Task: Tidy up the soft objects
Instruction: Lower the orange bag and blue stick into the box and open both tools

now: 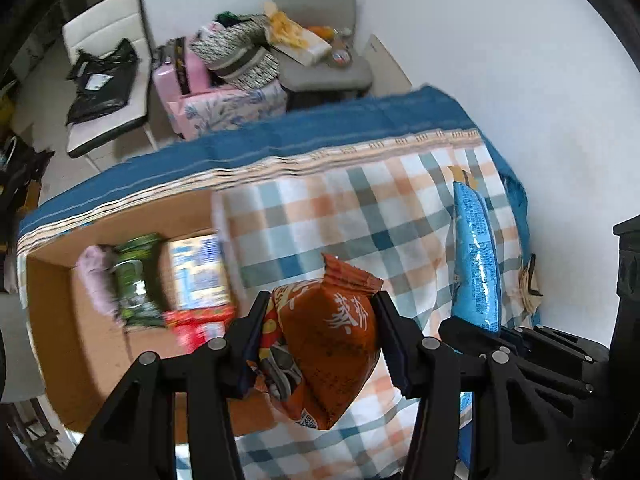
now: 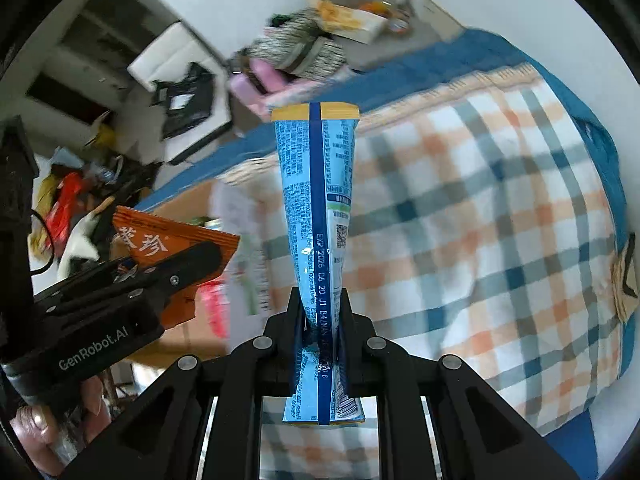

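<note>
My left tool (image 1: pixel 320 336) grips the orange packet (image 1: pixel 328 344); my right tool (image 2: pixel 320 320) pinches the blue packet (image 2: pixel 316 216), both above the bed (image 1: pixel 360 216). I should carry them over the cardboard box (image 1: pixel 52 320) at its left edge, then release low.

White wall (image 1: pixel 480 40), grey chair (image 1: pixel 320 20) piled with clutter, white chair (image 1: pixel 104 92), pale floor (image 1: pixel 44 92), daylight.
</note>
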A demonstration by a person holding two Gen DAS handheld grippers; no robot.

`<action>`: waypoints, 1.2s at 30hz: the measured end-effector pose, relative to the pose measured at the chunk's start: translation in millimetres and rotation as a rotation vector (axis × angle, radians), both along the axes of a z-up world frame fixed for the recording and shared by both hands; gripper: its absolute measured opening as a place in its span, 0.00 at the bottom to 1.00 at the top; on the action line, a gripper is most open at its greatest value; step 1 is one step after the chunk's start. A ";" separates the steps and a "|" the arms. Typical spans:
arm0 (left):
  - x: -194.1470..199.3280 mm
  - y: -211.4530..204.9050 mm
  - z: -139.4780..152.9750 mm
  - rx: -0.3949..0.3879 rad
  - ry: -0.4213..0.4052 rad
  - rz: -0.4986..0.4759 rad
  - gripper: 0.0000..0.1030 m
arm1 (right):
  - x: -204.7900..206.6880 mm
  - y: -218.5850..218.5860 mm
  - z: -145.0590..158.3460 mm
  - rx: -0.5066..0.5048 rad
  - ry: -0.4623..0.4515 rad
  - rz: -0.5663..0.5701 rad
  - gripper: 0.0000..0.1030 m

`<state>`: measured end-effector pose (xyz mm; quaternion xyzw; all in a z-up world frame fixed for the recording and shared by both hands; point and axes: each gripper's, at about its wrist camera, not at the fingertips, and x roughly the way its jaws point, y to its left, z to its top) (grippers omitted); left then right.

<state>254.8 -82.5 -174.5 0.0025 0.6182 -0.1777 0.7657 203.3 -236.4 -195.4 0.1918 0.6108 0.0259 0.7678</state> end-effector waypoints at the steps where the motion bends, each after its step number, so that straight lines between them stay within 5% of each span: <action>1: -1.4 11.1 5.2 -0.001 -0.006 0.015 0.47 | -0.2 14.2 7.7 0.010 -0.014 0.023 0.15; 9: -8.7 125.9 16.9 0.028 -0.027 0.163 0.47 | 6.5 128.9 28.5 0.043 -0.042 0.189 0.15; 17: -3.2 226.3 -19.6 0.145 0.023 0.255 0.47 | 22.7 229.4 -7.4 0.042 0.026 0.288 0.15; 25: 13.4 270.4 -87.4 0.240 0.134 0.247 0.47 | 32.9 283.4 -72.8 0.009 0.113 0.280 0.15; 36: 13.6 292.7 -151.6 0.238 0.284 0.238 0.47 | 40.0 335.2 -139.6 0.036 0.151 0.450 0.15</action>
